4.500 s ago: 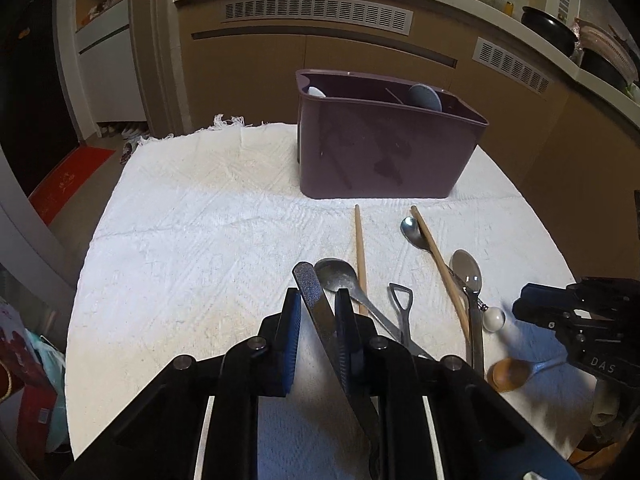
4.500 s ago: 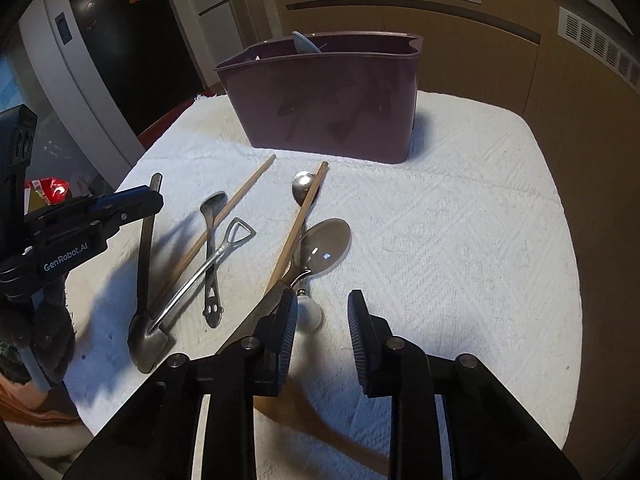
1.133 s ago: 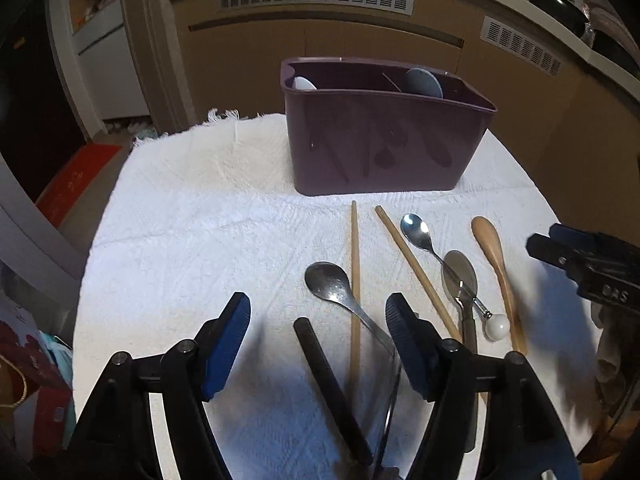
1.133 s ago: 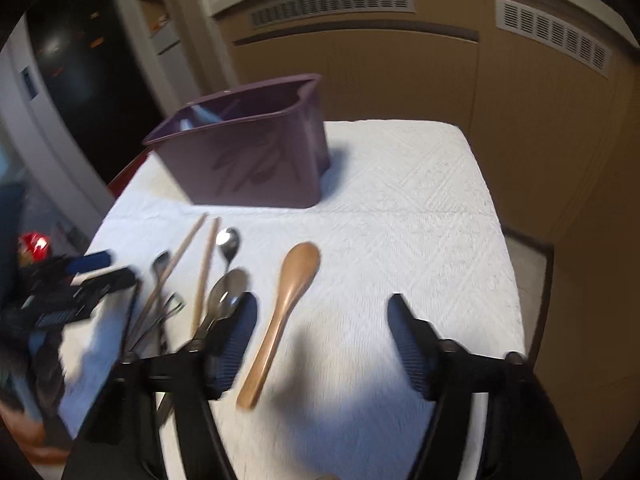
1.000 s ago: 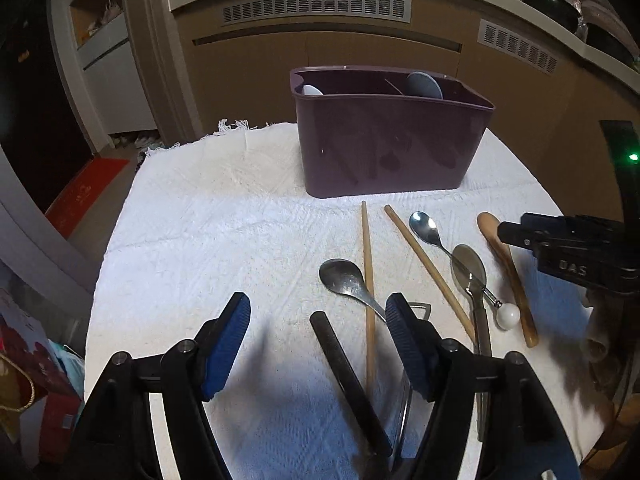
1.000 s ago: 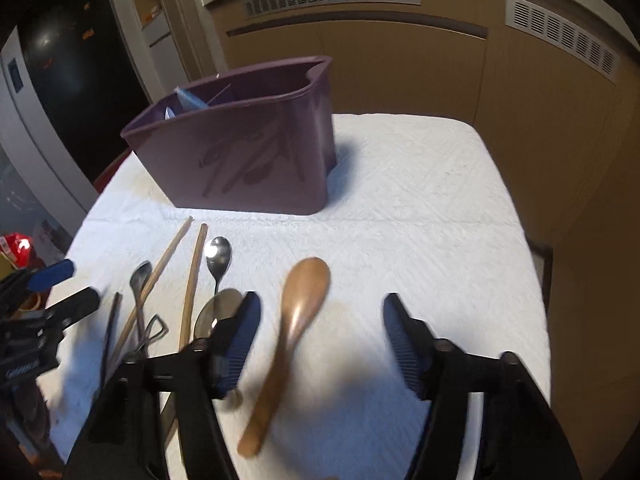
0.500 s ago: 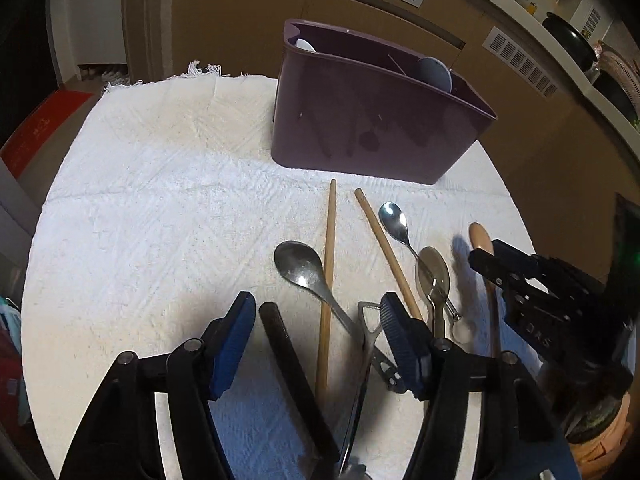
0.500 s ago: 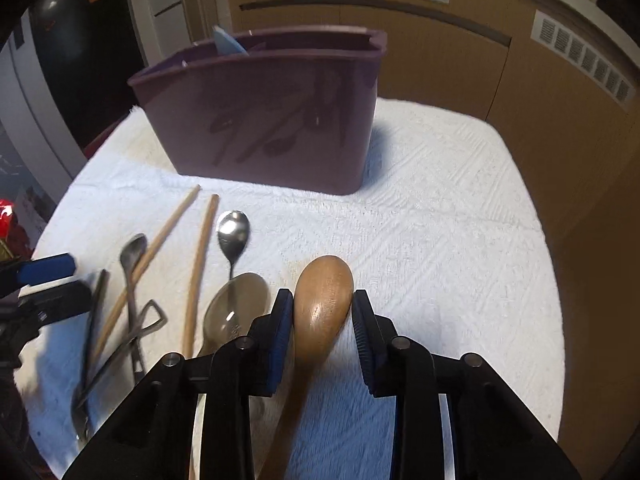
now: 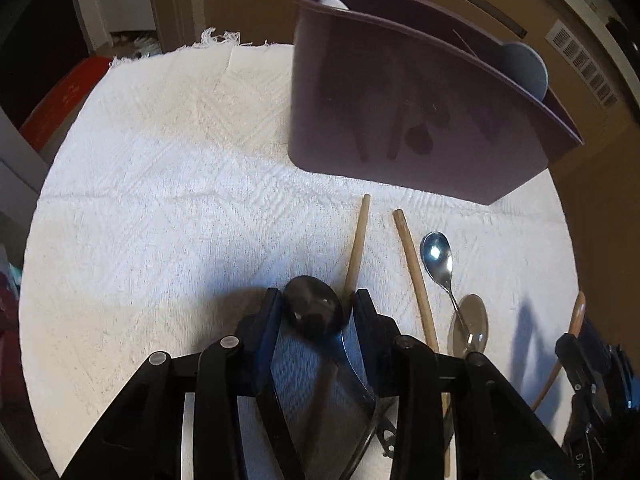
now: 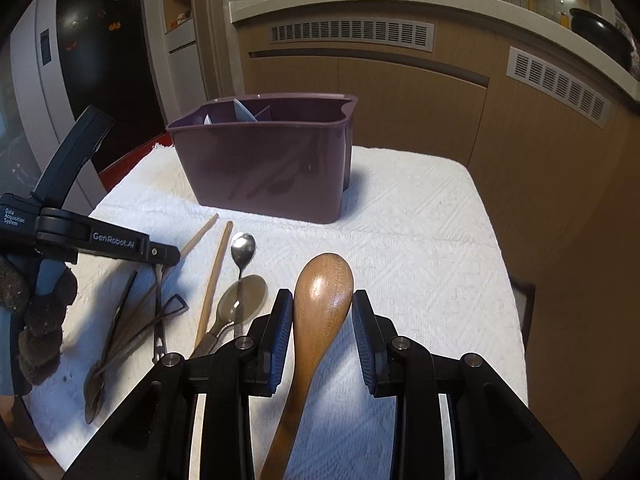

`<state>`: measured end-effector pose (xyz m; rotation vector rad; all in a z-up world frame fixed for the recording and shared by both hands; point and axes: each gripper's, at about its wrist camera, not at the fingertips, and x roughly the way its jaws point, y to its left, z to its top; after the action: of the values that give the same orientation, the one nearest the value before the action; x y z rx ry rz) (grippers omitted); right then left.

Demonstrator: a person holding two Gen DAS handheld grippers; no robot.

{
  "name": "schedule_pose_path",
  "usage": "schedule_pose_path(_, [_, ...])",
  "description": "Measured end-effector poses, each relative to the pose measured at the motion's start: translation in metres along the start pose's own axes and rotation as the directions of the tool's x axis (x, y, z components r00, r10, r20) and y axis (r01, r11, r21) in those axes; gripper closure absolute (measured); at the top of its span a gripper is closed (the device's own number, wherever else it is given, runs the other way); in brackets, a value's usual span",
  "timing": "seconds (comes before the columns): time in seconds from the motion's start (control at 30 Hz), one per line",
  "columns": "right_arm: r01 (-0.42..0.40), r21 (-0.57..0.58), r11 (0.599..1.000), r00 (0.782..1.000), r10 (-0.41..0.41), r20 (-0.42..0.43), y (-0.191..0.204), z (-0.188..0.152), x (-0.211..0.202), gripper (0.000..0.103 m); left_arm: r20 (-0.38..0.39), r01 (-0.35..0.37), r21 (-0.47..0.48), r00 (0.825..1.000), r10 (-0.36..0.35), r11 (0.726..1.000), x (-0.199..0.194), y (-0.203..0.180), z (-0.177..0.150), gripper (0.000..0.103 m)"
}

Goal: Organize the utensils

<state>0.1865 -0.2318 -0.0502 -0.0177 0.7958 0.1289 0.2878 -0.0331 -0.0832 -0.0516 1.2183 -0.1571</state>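
A purple utensil caddy (image 9: 400,120) (image 10: 268,172) stands at the back of the white cloth. My left gripper (image 9: 316,300) points steeply down, its jaws closing around the bowl of a metal spoon (image 9: 314,308) that lies on the cloth; a thin gap shows at the right pad. My right gripper (image 10: 322,300) is shut on the bowl of a wooden spoon (image 10: 320,312), whose handle runs back under the gripper. Two wooden chopsticks (image 9: 358,240) (image 9: 412,264), a small steel spoon (image 9: 436,252) and a clear spoon (image 9: 468,326) lie between the grippers.
The white cloth (image 9: 160,200) covers a round table whose edge drops off close on all sides. Several utensils stand inside the caddy. A dark-handled utensil and a metal opener (image 10: 168,312) lie under the left gripper. Wooden cabinets (image 10: 400,100) stand behind.
My left gripper has moved forward and down over the metal spoon and its jaws have narrowed around the bowl. My right gripper shut on the wooden spoon and has since risen slightly with it.
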Motion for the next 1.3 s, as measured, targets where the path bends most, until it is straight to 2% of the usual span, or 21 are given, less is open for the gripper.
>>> schedule_pose_path(0.1, [-0.006,0.007,1.000,1.000,0.006,-0.002,-0.004,-0.004,0.000,0.072,0.037,-0.047,0.069,0.998,0.044,0.996,0.002,-0.011,-0.002,0.070])
schedule_pose_path(0.17, [-0.005,0.008,1.000,1.000,0.005,0.002,-0.005,-0.006,-0.003,0.072,0.068,-0.061,0.105,0.996,0.054,0.993,0.001,-0.014,-0.006,0.074])
schedule_pose_path(0.33, [0.008,0.000,1.000,1.000,-0.008,-0.004,-0.007,-0.011,-0.007,0.072,0.141,-0.033,0.141,0.990,0.013,0.989,-0.009,-0.007,-0.029,0.075])
schedule_pose_path(0.43, [0.002,-0.006,1.000,1.000,-0.002,0.000,-0.006,-0.012,-0.014,0.072,0.209,-0.027,0.168,0.978,-0.009,0.985,-0.029,-0.004,-0.048,0.076])
schedule_pose_path(0.5, [0.003,-0.013,1.000,1.000,-0.003,0.010,-0.004,-0.011,-0.020,0.072,0.284,-0.037,0.194,0.959,-0.020,0.980,-0.050,-0.005,-0.059,0.076])
schedule_pose_path(0.57, [0.001,-0.022,1.000,1.000,0.000,0.023,0.000,-0.008,-0.028,0.072,0.362,-0.040,0.226,0.931,-0.046,0.973,-0.076,-0.007,-0.070,0.077])
schedule_pose_path(0.73, [-0.010,-0.041,0.999,0.998,0.013,0.063,0.008,-0.002,-0.053,0.072,0.485,-0.031,0.256,0.869,-0.101,0.966,-0.125,-0.007,-0.085,0.082])
schedule_pose_path(0.77, [-0.008,-0.045,0.999,0.997,0.012,0.071,0.011,-0.001,-0.058,0.073,0.498,-0.022,0.256,0.860,-0.112,0.966,-0.133,-0.005,-0.085,0.096])
schedule_pose_path(0.8, [-0.006,-0.050,0.999,0.997,0.010,0.083,0.013,0.001,-0.063,0.073,0.511,-0.018,0.253,0.852,-0.118,0.967,-0.139,-0.003,-0.086,0.098])
schedule_pose_path(0.83, [-0.006,-0.054,0.999,0.996,0.011,0.090,0.015,0.003,-0.067,0.075,0.524,-0.014,0.251,0.843,-0.123,0.968,-0.144,-0.001,-0.085,0.098])
schedule_pose_path(0.93, [-0.007,-0.070,0.998,0.994,0.014,0.104,0.020,0.010,-0.076,0.093,0.551,-0.003,0.242,0.823,-0.135,0.970,-0.153,0.005,-0.084,0.098])
schedule_pose_path(1.0, [0.006,-0.086,0.996,0.994,0.003,0.109,0.026,0.012,-0.080,0.093,0.559,0.006,0.221,0.819,-0.131,0.975,-0.156,0.012,-0.085,0.098])
schedule_pose_path(1.03, [0.010,-0.089,0.996,0.994,0.000,0.109,0.027,0.012,-0.081,0.093,0.558,0.010,0.192,0.821,-0.118,0.981,-0.155,0.019,-0.083,0.098])
schedule_pose_path(1.07, [0.011,-0.092,0.996,0.994,-0.001,0.106,0.028,0.013,-0.081,0.093,0.545,0.020,0.159,0.832,-0.105,0.987,-0.154,0.028,-0.080,0.096])
schedule_pose_path(1.1, [0.011,-0.094,0.996,0.995,-0.002,0.101,0.029,0.013,-0.080,0.093,0.515,0.033,0.131,0.852,-0.096,0.991,-0.148,0.036,-0.077,0.089])
schedule_pose_path(1.13, [0.012,-0.095,0.995,0.995,-0.002,0.097,0.029,0.012,-0.079,0.093,0.467,0.049,0.094,0.880,-0.088,0.994,-0.139,0.046,-0.071,0.084])
schedule_pose_path(1.17, [0.011,-0.097,0.995,0.996,-0.002,0.093,0.030,0.012,-0.078,0.093,0.420,0.061,0.068,0.903,-0.084,0.996,-0.130,0.053,-0.069,0.073])
schedule_pose_path(1.23, [0.005,-0.093,0.996,0.997,0.002,0.079,0.029,0.012,-0.072,0.093,0.304,0.087,0.027,0.948,-0.091,0.996,-0.107,0.062,-0.064,0.069])
schedule_pose_path(1.3, [0.007,-0.088,0.996,0.998,-0.001,0.063,0.028,0.011,-0.064,0.093,0.206,0.128,-0.004,0.971,-0.124,0.992,-0.086,0.064,-0.065,0.069])
